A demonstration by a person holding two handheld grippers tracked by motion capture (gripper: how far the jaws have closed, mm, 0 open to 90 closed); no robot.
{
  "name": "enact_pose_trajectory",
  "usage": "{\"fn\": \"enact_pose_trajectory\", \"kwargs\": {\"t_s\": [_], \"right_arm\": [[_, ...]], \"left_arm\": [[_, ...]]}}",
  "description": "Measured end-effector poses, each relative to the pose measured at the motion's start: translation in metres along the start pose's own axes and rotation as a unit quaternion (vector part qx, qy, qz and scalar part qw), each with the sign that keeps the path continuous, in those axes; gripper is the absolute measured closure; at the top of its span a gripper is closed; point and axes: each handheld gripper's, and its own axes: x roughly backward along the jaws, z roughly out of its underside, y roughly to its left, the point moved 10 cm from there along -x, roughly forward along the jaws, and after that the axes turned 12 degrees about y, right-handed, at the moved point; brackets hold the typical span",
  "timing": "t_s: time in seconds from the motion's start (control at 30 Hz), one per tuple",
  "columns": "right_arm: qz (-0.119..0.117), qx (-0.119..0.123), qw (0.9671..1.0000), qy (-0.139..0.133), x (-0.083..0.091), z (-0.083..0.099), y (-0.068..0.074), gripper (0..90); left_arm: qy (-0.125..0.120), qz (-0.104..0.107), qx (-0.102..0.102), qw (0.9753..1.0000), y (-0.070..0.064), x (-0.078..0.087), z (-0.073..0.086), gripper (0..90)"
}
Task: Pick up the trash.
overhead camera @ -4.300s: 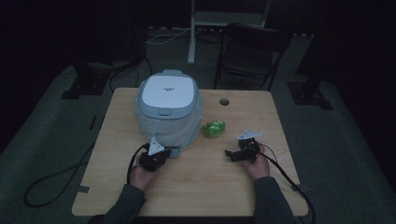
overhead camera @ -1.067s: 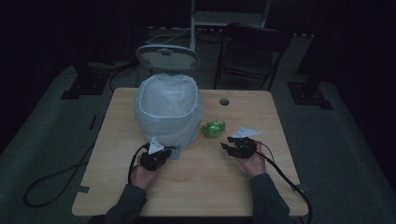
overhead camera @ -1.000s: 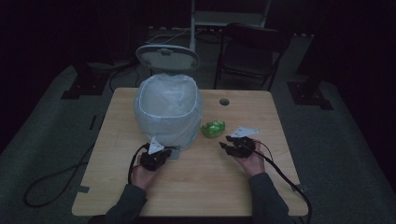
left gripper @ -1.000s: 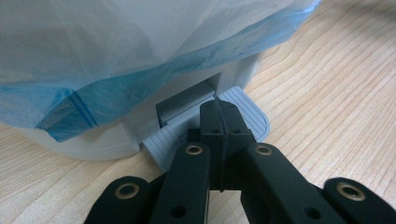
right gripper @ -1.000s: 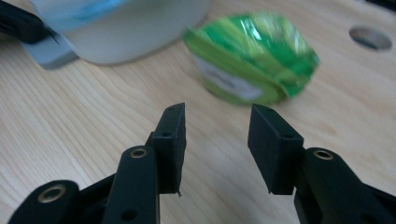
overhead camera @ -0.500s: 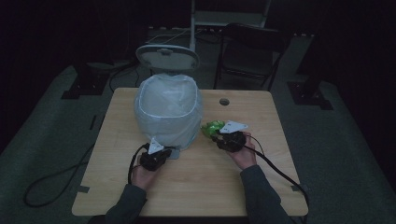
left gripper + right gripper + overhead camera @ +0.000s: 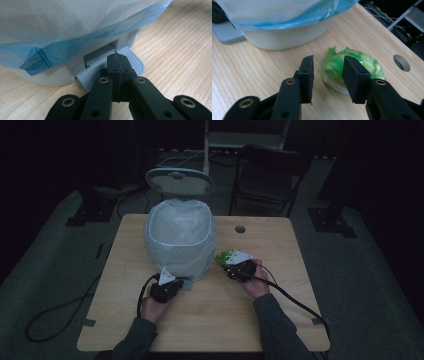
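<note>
Right now the green wrapped packet (image 7: pixel 352 70) lies on the wooden table (image 7: pixel 300 270), just beside the foot of the white pedal bin (image 7: pixel 180 240), and the right gripper (image 7: pixel 328 77) has its jaws spread apart around the packet's near end. Seen in the right gripper view, one jaw stands in front of the packet's middle and covers part of it, while the other stands over bare wood on the bin side of the packet, with a clear gap between that jaw and the green wrapper; whether the covering jaw touches the packet I cannot tell. From the high view, the packet (image 7: pixel 226 256) peeps out at the tip of the right gripper (image 7: pixel 239 265), between it and the bin. That bin is lined with a pale blue-edged bag (image 7: pixel 75 30) that hangs down over its side, and its lid (image 7: pixel 179 181) stands raised at the back. On the other side, the left gripper (image 7: pixel 117 66) is clenched, its two jaws pressed flat together with nothing between them, and their tips rest on the grey ribbed pedal (image 7: pixel 132 61) at the base of the bin. Up on the high view, the left gripper (image 7: pixel 167 285) sits right against the bin's front.
</note>
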Motion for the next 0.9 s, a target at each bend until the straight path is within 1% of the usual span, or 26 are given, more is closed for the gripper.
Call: {"fn": "enact_pose_trajectory", "kwargs": {"t_s": [0.03, 0.07, 0.1, 0.13, 0.23, 0.33, 0.4, 0.43, 0.47, 0.5, 0.57, 0.6, 0.63, 0.8, 0.9], "right_arm": [[0.006, 0.005, 1.0000, 0.002, -0.001, 0.001, -0.001, 63.7], [0.012, 0.003, 0.9999, 0.003, -0.002, 0.002, -0.001, 68.5], [0.012, 0.003, 0.9999, 0.004, -0.002, 0.002, -0.001, 69.0], [0.013, 0.004, 0.9999, 0.004, -0.002, 0.002, -0.002, 68.4], [0.013, 0.011, 0.9999, 0.003, 0.000, 0.003, -0.001, 62.2], [0.016, 0.020, 0.9997, 0.002, 0.001, 0.005, 0.003, 60.2], [0.027, 0.032, 0.9991, 0.008, 0.001, 0.007, 0.004, 57.8], [0.027, 0.032, 0.9991, 0.008, 0.001, 0.007, 0.004, 57.8], [0.039, 0.038, 0.9985, 0.008, 0.002, 0.007, 0.003, 56.7], [0.043, 0.038, 0.9983, 0.006, 0.003, 0.007, 0.003, 56.3], [0.044, 0.038, 0.9983, 0.001, 0.005, 0.007, 0.002, 56.1], [0.047, 0.040, 0.9981, -0.005, 0.007, 0.006, 0.002, 54.0], [0.049, 0.039, 0.9980, -0.006, 0.007, 0.006, 0.001, 53.1], [0.050, 0.027, 0.9984, 0.002, 0.003, 0.008, -0.004, 53.5], [0.052, 0.022, 0.9984, 0.005, 0.001, 0.010, -0.006, 56.3]], "left_arm": [[0.001, 0.001, -0.001, 1.0000, 0.000, 0.000, 0.000, 90.0], [0.001, 0.000, 0.000, 1.0000, 0.000, 0.000, 0.000, 90.0], [0.000, 0.000, 0.000, 1.0000, 0.000, 0.000, 0.000, 90.0], [0.000, 0.000, 0.000, 1.0000, 0.000, 0.000, 0.000, 90.0], [0.000, 0.000, 0.001, 1.0000, 0.000, 0.000, 0.000, 90.0], [-0.001, -0.001, 0.000, 1.0000, 0.000, 0.000, 0.000, 90.0], [-0.001, -0.002, 0.000, 1.0000, 0.000, 0.000, 0.000, 90.0], [-0.001, -0.002, 0.000, 1.0000, 0.000, 0.000, 0.000, 90.0], [0.000, -0.001, 0.000, 1.0000, 0.000, 0.000, 0.000, 90.0], [0.000, -0.001, 0.000, 1.0000, 0.000, 0.000, 0.000, 90.0], [0.000, -0.001, 0.000, 1.0000, 0.000, 0.000, 0.000, 90.0], [0.000, -0.001, 0.000, 1.0000, 0.000, 0.000, 0.000, 90.0], [0.000, -0.001, 0.000, 1.0000, 0.000, 0.000, 0.000, 90.0], [0.000, -0.001, 0.000, 1.0000, 0.000, 0.000, 0.000, 90.0], [0.000, 0.000, 0.001, 1.0000, 0.000, 0.000, 0.000, 90.0]]}}
